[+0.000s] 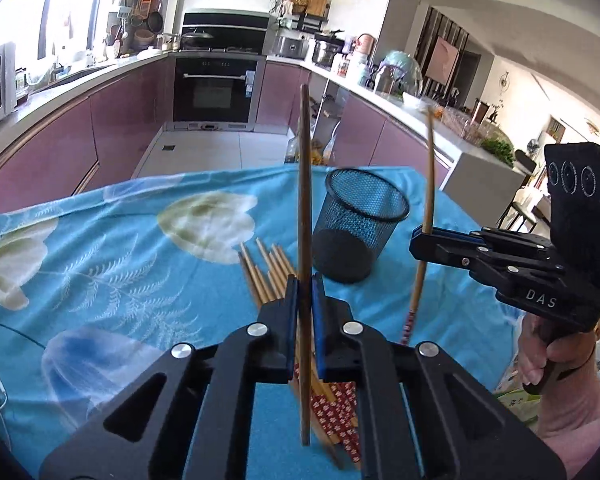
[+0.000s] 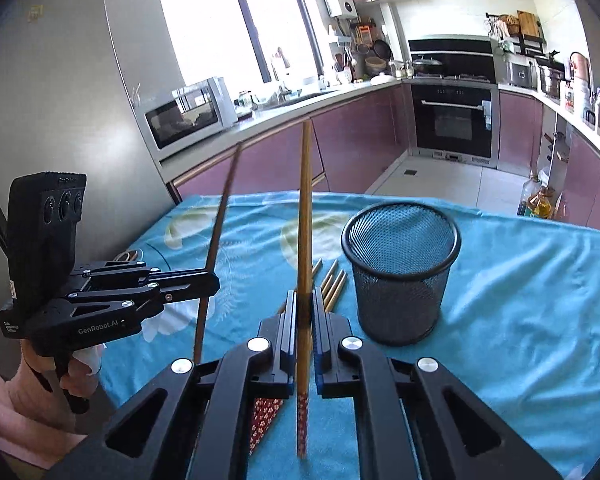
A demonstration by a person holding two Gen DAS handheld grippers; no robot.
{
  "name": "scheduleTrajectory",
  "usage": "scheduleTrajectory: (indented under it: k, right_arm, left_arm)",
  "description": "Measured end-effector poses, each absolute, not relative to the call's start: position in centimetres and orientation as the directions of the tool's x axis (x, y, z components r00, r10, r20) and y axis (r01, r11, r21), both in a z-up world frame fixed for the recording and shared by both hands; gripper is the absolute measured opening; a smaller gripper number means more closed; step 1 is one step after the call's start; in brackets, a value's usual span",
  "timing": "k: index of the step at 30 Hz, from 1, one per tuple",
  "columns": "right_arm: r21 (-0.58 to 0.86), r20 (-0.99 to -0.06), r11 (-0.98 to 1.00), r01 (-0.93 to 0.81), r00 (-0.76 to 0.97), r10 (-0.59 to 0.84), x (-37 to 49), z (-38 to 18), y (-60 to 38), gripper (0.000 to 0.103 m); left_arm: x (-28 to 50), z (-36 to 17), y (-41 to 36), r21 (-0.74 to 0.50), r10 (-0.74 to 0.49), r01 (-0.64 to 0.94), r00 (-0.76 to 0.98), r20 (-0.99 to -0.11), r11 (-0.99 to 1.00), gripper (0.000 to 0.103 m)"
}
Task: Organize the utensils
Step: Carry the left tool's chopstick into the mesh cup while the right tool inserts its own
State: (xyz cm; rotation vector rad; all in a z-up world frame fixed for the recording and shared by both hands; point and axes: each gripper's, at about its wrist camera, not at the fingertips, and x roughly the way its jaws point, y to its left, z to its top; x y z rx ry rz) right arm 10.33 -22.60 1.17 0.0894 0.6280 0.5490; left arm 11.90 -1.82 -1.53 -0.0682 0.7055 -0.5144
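The surface (image 2: 540, 320), under its blue flowered cloth, carries everything I'm working with. The mesh cup (image 2: 400, 272) stands upright on it, looks empty and light, so I'd expect it to tip if a stick knocks its rim. Just beside it lies the pile of loose chopsticks (image 1: 268, 276), thin, stiff and smooth, likely to roll or slide.

My left hand-held gripper (image 1: 305, 320) is clamped on one chopstick (image 1: 304, 184), held upright near its middle. My right hand-held gripper (image 2: 305, 320) is likewise closed on its chopstick (image 2: 305, 208), patterned end down. I judge a mid-shaft hold sound: light sticks, but slick enough to pivot between the pads.

The pile's near ends are hidden behind my left gripper, so I can't count it. The cup's floor reads dark through the mesh; I cannot tell whether anything lies there.
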Motion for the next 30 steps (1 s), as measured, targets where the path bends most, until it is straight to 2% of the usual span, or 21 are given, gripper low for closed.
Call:
scheduleTrajectory:
  k: [4,10,19,24,30]
  right_arm:
    - [0.23,-0.474,0.858,-0.46,0.717,0.512,10.4,3.5,-24.0,0.006]
    - [0.216,-0.414,0.864,-0.455,0.759,0.503,11.6,6.4,-25.6,0.006]
    - [0.188,-0.339,0.884,-0.428,0.816,0.467,13.6,9.8,-27.2,0.006]
    - [0.203,-0.325,0.892,-0.405,0.831,0.451,15.1,9.9,-27.9,0.006]
    - [0.216,-0.428,0.899,-0.381,0.79,0.438,17.5,6.8,-27.3,0.006]
  left_arm:
    - [12.0,1.7,-2.1,-0.269,-0.531,0.462,0.662,-0.529,0.845,0.007]
    - [13.1,5.8,-3.0,-0.279,-0.552,0.476,0.71,-0.437,0.834,0.007]
    - [15.7,10.3,-5.6,-0.29,-0.565,0.487,0.75,-0.344,0.824,0.007]
    - [17.4,10.8,-7.9,-0.268,-0.553,0.485,0.756,-0.35,0.832,0.007]
    - [19.9,8.4,-10.3,-0.221,-0.52,0.474,0.725,-0.451,0.852,0.007]
